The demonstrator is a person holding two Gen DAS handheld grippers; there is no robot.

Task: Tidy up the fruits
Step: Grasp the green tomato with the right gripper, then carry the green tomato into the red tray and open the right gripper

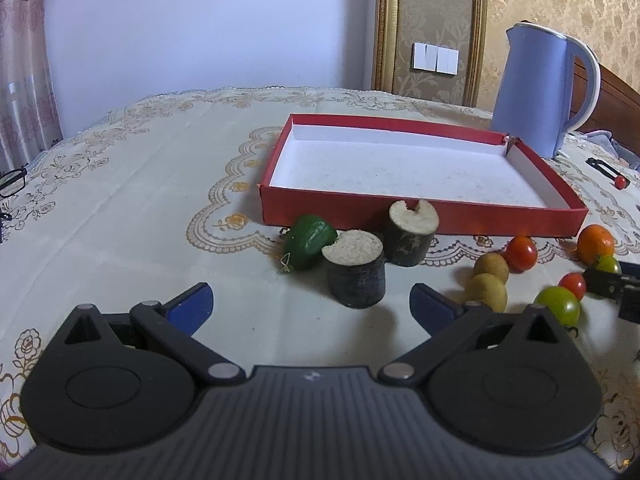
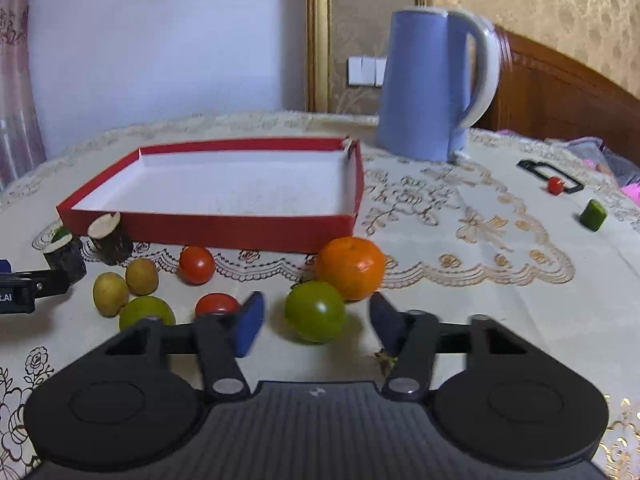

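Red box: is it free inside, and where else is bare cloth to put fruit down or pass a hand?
The red box has nothing on its white floor. Bare cloth lies left of it, out toward the glasses, and right of it, below the kettle. The strip along the box's front wall is crowded: cut pieces, tomatoes, orange.

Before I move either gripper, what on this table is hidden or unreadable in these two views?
- Green tomato, right wrist: lower half behind the right gripper linkage.
- Small green piece, left wrist: partly behind the orange and the other gripper's tip.
- Glasses, left wrist: cut by the left edge.
- Black tool with a red knob, right wrist: too small to identify.
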